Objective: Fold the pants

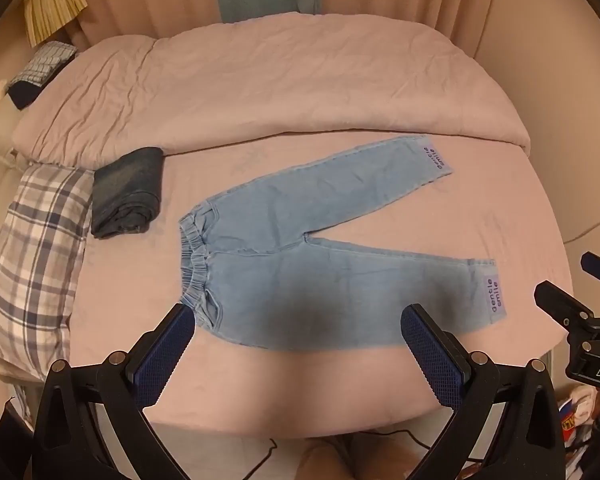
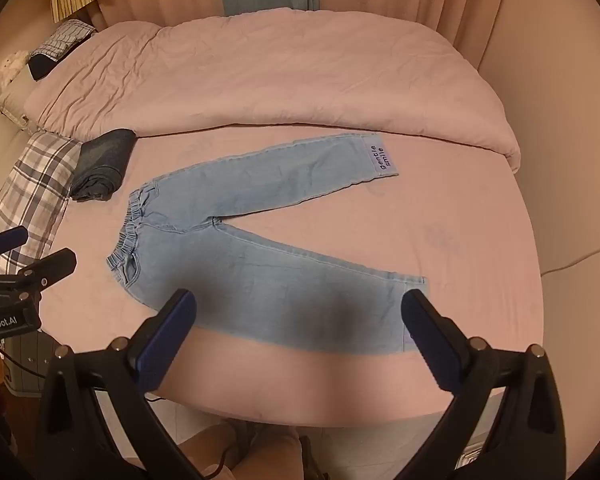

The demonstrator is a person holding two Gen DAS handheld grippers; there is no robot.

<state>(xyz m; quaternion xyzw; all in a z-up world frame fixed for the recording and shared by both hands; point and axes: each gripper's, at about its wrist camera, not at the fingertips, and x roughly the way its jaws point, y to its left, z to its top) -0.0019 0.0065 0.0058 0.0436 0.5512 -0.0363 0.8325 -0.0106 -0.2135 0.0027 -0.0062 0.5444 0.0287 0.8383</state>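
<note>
Light blue denim pants (image 1: 300, 248) lie flat on the pink bed sheet (image 1: 260, 380), waistband to the left, both legs spread in a V toward the right, each cuff with a purple "gentle smile" label. My left gripper (image 1: 300, 320) hovers open above the near leg, close to the waistband corner, with nothing between its fingers. In the right wrist view the same pants (image 2: 260, 240) stretch across the middle. My right gripper (image 2: 300, 304) is open above the near leg, its right finger (image 2: 432, 332) over the near cuff. Each gripper shows at the edge of the other's view.
A folded dark denim garment (image 1: 128, 192) lies left of the waistband beside a plaid pillow (image 1: 32, 256). A rumpled pink duvet (image 1: 280, 84) fills the far half of the bed. Folded clothes (image 1: 40, 68) sit at the far left corner. Curtains hang behind.
</note>
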